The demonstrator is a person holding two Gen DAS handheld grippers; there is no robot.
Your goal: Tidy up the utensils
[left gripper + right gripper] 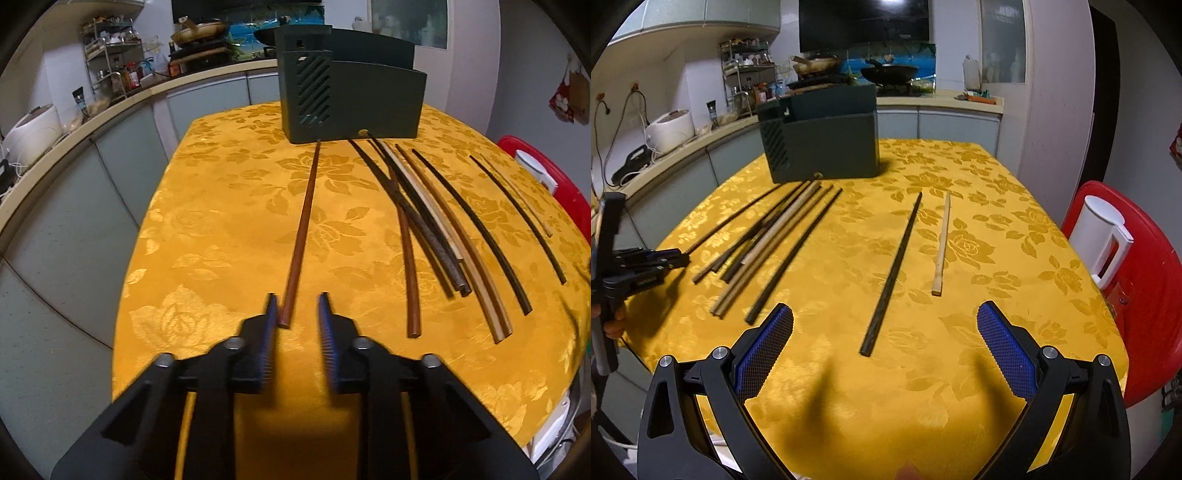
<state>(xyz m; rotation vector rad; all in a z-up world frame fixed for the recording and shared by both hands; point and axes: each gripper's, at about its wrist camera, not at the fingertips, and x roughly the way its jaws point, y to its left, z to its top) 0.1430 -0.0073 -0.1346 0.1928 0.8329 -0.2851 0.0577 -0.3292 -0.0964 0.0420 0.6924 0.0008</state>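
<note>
A reddish-brown chopstick (pixel 304 229) lies alone on the yellow tablecloth (pixel 221 221), pointing at the dark green utensil holder (pixel 369 103). My left gripper (pixel 297 297) is low over its near end. The jaws stand narrow, the chopstick end lies against the left pad (pixel 272 317), and the right pad is a little apart. From the right wrist view the left gripper (pixel 679 258) sits at the table's left edge. My right gripper (pixel 886 314) is wide open and holds nothing, just short of a black chopstick (pixel 897 266) and a pale one (pixel 942 243).
Several more chopsticks (pixel 424 221) lie fanned out to the right of the single one, the same bundle (pixel 775 236) lying left of centre in the right wrist view. The holder (pixel 831 147) stands at the far end. A red chair (pixel 1145 295) with a white jug (pixel 1104 240) is at the right. A kitchen counter (pixel 92 122) runs along the left.
</note>
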